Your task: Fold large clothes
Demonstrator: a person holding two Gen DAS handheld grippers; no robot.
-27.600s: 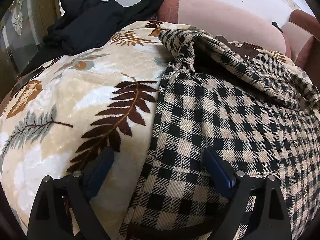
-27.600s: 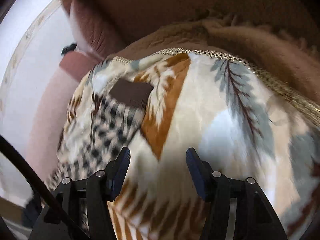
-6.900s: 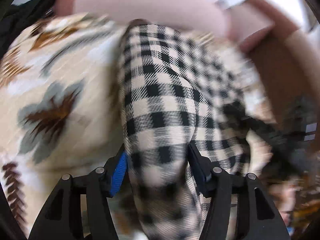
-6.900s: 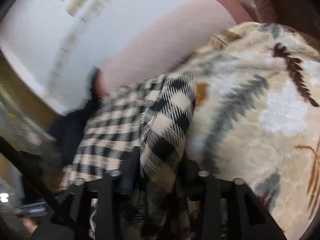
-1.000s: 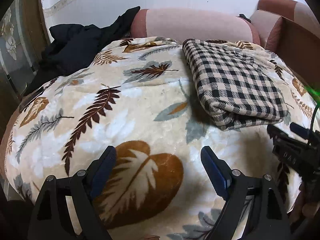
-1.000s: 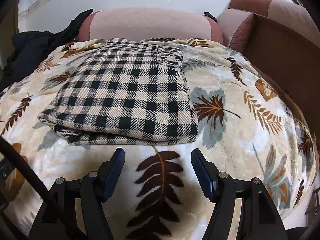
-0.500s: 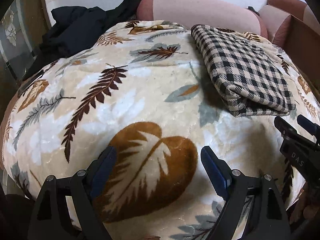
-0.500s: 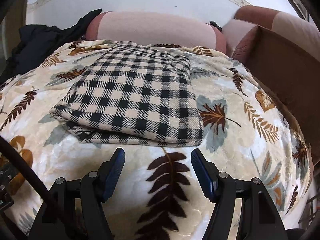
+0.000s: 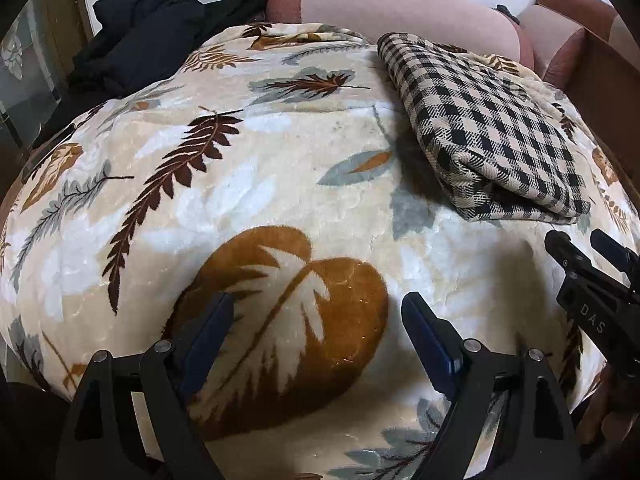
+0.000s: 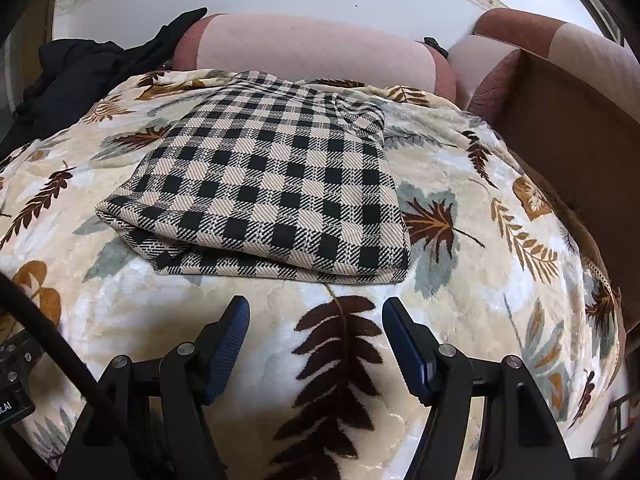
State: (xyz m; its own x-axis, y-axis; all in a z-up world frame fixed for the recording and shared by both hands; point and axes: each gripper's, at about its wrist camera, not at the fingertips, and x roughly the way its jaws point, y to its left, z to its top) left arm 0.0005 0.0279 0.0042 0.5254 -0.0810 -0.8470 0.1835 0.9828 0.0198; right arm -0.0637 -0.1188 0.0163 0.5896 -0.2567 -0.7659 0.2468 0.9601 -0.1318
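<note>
Where checked shirt (image 10: 272, 184) folds, inner layers hidden.

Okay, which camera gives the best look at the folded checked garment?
The right wrist view: the folded checked garment lies centred ahead of the open right gripper, whole top face visible. The left wrist view shows it off right, foreshortened.

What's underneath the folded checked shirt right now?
The folded black-and-beige checked shirt lies flat on the cream leaf-print plush blanket. Its own lower layers show at the near edge. Whatever is beneath the blanket there is covered.
</note>
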